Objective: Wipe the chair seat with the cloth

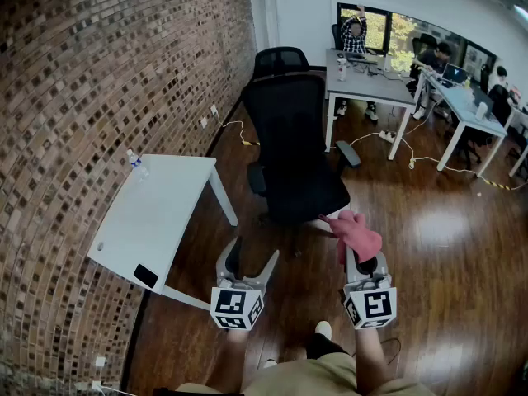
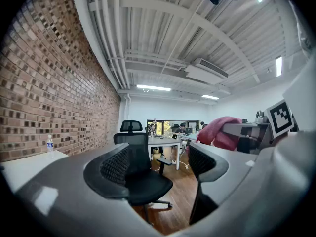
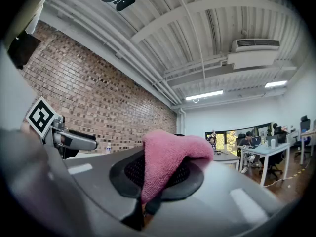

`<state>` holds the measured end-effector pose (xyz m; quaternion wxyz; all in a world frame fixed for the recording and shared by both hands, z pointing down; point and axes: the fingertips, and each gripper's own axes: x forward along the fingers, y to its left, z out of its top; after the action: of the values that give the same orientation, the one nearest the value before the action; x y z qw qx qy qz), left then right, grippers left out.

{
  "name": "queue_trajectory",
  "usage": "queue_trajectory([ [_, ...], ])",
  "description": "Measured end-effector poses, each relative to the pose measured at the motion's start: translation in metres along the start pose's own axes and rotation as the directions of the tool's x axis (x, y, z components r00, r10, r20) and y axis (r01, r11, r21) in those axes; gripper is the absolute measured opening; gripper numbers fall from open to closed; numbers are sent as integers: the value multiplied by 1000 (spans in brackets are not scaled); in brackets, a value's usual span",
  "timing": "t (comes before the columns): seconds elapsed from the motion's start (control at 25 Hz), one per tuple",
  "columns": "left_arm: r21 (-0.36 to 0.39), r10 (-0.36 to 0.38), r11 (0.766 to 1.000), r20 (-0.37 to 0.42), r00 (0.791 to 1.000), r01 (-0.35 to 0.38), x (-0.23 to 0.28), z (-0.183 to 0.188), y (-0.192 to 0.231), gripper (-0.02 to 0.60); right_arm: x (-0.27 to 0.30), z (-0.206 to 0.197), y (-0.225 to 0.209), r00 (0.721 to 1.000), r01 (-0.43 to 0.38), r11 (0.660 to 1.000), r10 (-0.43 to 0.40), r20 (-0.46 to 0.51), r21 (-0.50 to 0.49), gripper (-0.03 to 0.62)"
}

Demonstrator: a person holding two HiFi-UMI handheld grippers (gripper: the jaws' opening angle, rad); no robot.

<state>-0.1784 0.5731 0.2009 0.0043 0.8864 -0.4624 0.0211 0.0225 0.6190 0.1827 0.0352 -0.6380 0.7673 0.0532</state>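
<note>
Filling the left side of the head view, a brick wall [image 1: 99, 73] runs along a white table [image 1: 157, 213]. A water bottle [image 1: 137, 165] stands at the table's far corner against the wall, and a small flat dark object [image 1: 146, 275] lies near its front edge.

Just right of the table, the left gripper [image 1: 254, 252] hangs low over the wooden floor [image 1: 429, 246]. Its jaws are spread wide with nothing between them. Its own view shows only the chair [image 2: 143, 181] through the gap between the two pads [image 2: 114, 167].

The black office chair [image 1: 297, 163] stands in the middle, its mesh back towards the far desks. The chair seat [image 1: 309, 192] faces the person, and an armrest sticks out on each side.

To the right of the seat's front corner, the right gripper [image 1: 363, 264] is clamped on a pink cloth [image 1: 356, 233]. The fabric bunches over the jaw tips and droops between the pads in the right gripper view [image 3: 165, 157]. From the head view the cloth overlaps the seat's near right edge, but whether it touches cannot be told. In the left gripper view it sits higher than the seat [image 2: 219, 132].

Further right and back, white desks [image 1: 367, 85] stand by the windows, with people seated at them.
</note>
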Motion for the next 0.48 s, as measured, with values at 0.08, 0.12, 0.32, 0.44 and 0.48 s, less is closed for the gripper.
queue_trajectory([
  [0.08,-29,-1,1000,12,1000,2,43,5,-19,344,13,3,-57,999,29,999,-30,14,28,18],
  [0.12,-40,-2,999,10,1000,2,62,6,-28,342,18,3,-84,999,43,998,-44,19,45,18],
  [0.32,-41,18,999,6,1000,-18,132,17,-59,342,45,1,-184,996,72,992,-76,39,99,18],
  [0.44,-31,47,998,-3,999,-47,157,19,-62,339,63,-9,-205,998,52,991,-55,24,126,18],
  [0.48,-27,52,998,-12,999,-52,164,19,-62,339,69,-13,-206,999,39,990,-42,15,132,20],
])
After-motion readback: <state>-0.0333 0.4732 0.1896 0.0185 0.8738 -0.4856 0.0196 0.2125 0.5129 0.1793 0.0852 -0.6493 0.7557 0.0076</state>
